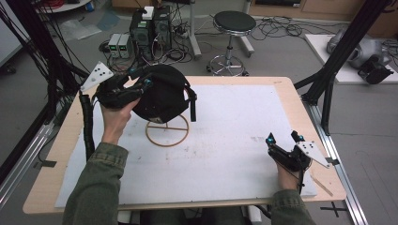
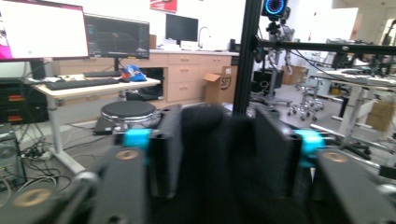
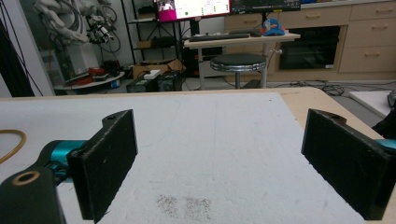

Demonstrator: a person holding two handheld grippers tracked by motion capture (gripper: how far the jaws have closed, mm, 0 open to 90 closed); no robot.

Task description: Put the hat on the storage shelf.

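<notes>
A black cap (image 1: 162, 98) sits on a thin wooden stand with a ring base (image 1: 167, 133) at the table's back left. My left gripper (image 1: 141, 78) is at the cap's left side, held level. In the left gripper view its jaws stand apart with the cap's dark fabric (image 2: 215, 186) between them, and the pads do not seem to press on it. My left gripper (image 2: 218, 140) is open. My right gripper (image 1: 283, 137) rests low over the white board near the table's right front. It (image 3: 219, 158) is wide open, with nothing between its pads (image 3: 107, 163).
A white foam board (image 1: 225, 140) covers most of the wooden table. An edge of the ring base (image 3: 11, 142) shows at the far left of the right gripper view. A black frame post (image 1: 328, 79) stands at the table's right edge. A stool (image 1: 233, 23) and computer boxes (image 1: 150, 28) are on the floor beyond.
</notes>
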